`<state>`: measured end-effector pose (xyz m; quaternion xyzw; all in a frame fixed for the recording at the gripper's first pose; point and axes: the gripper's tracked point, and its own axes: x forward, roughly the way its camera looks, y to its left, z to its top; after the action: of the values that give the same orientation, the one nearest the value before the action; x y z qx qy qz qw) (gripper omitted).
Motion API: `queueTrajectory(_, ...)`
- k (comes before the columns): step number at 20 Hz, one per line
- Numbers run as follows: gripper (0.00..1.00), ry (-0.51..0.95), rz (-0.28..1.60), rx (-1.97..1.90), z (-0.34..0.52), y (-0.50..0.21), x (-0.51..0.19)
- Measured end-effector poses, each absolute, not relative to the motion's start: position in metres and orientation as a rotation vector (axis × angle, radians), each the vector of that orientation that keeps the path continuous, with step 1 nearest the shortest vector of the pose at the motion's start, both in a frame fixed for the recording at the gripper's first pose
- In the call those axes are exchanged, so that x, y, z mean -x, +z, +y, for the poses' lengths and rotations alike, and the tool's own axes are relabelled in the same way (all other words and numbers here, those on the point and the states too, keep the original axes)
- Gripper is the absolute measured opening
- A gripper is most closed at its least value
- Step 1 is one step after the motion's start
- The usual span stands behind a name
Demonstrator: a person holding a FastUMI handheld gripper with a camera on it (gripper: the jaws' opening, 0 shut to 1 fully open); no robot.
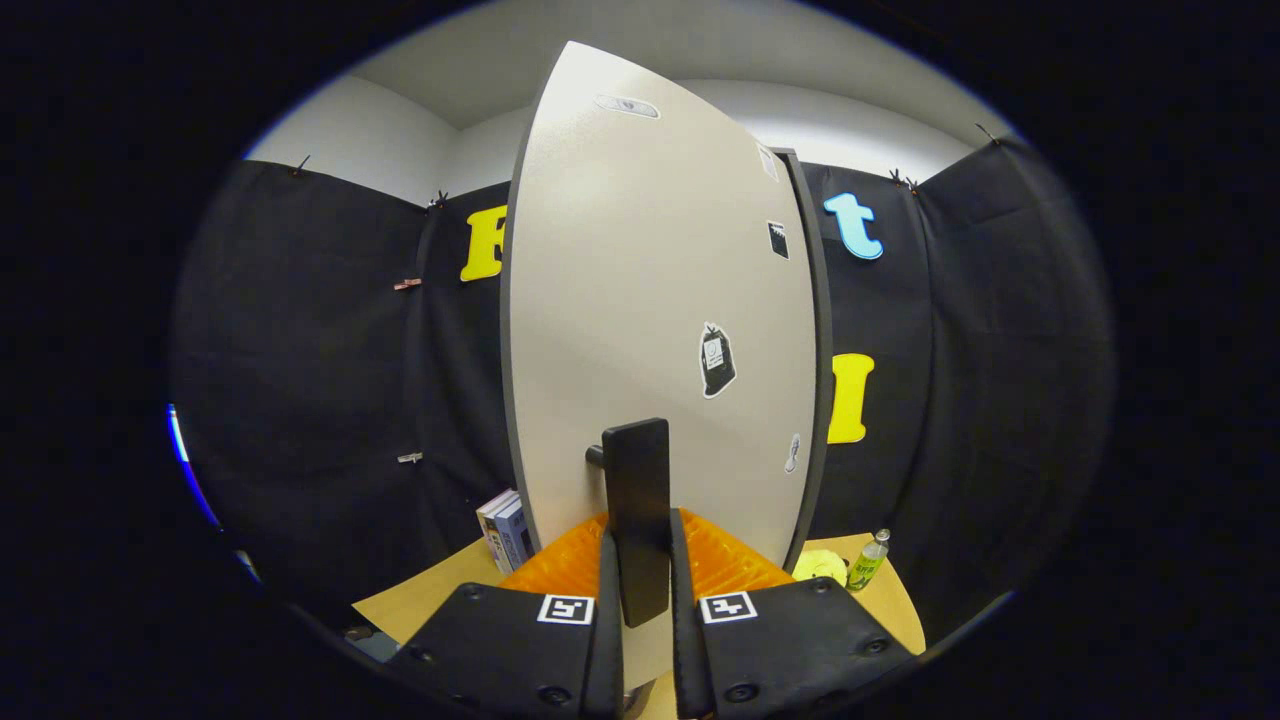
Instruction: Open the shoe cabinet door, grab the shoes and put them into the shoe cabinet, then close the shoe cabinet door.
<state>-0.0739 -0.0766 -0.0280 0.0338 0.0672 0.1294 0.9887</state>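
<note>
Tool [640,570] clenched on the door handle [637,515] — both fingers [610,600] press its flanks, handle held between them. The grip sits low on the handle, probably so a pull or push swings the cabinet door [650,300] about its hinge; which stage of the task this is cannot be told.

Handle: flat, dark, matte upright bar, standing off the door on a short dark post. Door: tall pale panel with a fine speckled finish, dark edging on the side right of the handle, a few small stickers scattered above and right of the handle. It stands directly behind the handle.

Left of the handle, at the door's foot, small boxes [505,530] stand on the tan counter [420,600]. Right of the handle — a small green bottle [868,562], beside something pale yellow [820,566].
</note>
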Motion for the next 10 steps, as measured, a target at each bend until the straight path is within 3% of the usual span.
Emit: queueTrajectory(10, 0.23, 0.016, 0.157, -0.037, -0.193, -0.029, 0.129)
